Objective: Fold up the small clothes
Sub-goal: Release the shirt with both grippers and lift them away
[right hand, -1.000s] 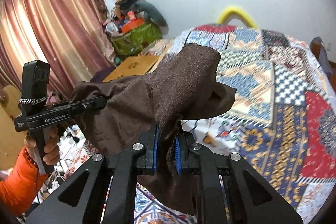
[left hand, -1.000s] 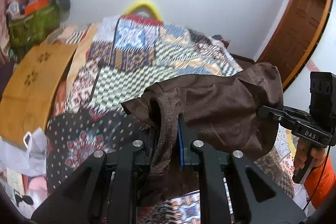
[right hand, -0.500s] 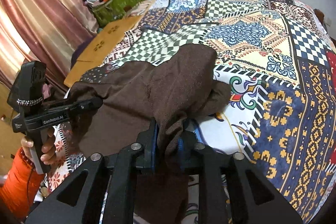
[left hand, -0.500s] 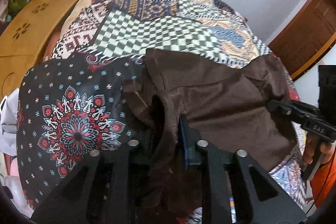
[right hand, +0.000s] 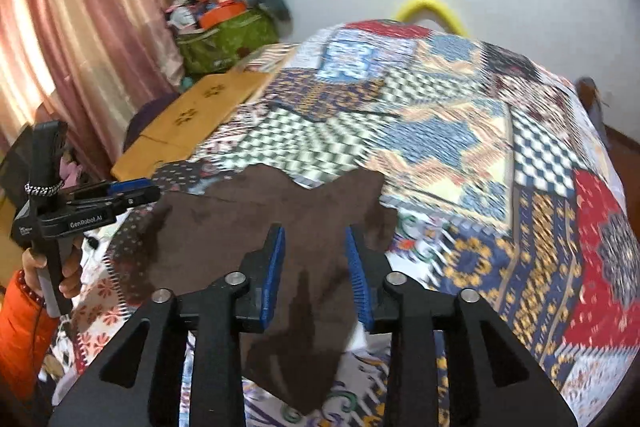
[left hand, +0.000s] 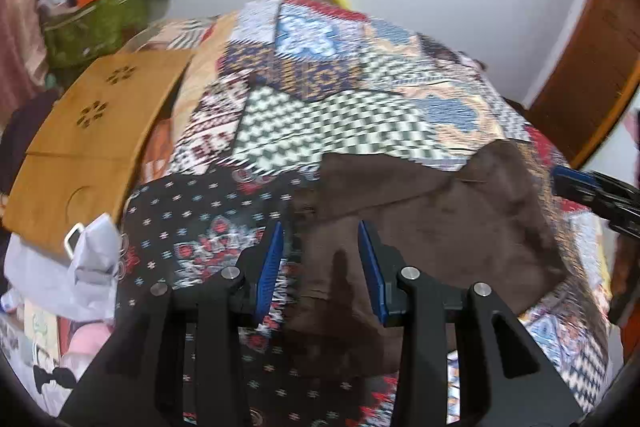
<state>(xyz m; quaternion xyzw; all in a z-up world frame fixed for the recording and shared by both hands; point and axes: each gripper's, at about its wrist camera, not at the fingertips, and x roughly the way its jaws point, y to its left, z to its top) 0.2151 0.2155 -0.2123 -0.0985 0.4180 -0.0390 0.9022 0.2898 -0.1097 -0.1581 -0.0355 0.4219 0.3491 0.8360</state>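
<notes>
So there's this big patchwork bedspread [right hand: 460,147] covering the bed, and the small brown garment [right hand: 248,227] is lying spread out on its near edge, looking thin, light and floppy, so I'd guess it'll sag and bunch unless you pinch it right at a hem or corner. Both tools have just been opening and now sit spread: the left gripper [left hand: 320,259] and right gripper [right hand: 314,259] each hover with the cloth showing between the blue pads, not pinching it.
</notes>
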